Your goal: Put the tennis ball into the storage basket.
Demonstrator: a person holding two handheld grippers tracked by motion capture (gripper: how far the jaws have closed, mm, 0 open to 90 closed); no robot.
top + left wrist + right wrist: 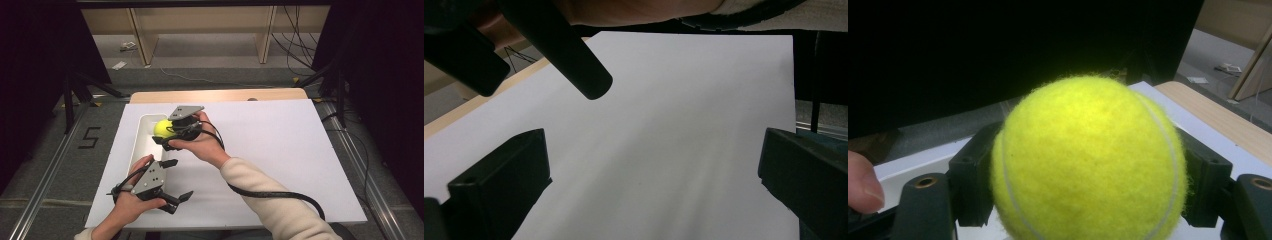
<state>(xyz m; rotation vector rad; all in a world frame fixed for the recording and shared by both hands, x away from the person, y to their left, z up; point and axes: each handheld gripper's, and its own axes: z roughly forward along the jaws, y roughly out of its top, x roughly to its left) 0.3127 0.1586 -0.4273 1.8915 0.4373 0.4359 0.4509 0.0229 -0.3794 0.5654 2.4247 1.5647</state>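
A yellow tennis ball (162, 128) is pinched in my right gripper (168, 133), held just above the far end of a long white tray (136, 150). In the right gripper view the ball (1088, 160) bulges between the two black jaws of that gripper (1088, 182), one pressing on each side. A thumb (863, 182) shows at the left edge. My left gripper (178, 180) rests low over the white sheet (280, 150) beside the tray's near end. Its jaws are spread wide, and the left gripper (654, 170) has only bare sheet between them.
The white sheet covers most of a wooden table, whose far edge (220, 95) shows. A black cable (270, 194) trails from the right gripper over the sheet. Wooden shelf legs (142, 35) stand on the floor beyond, with dark curtains on both sides.
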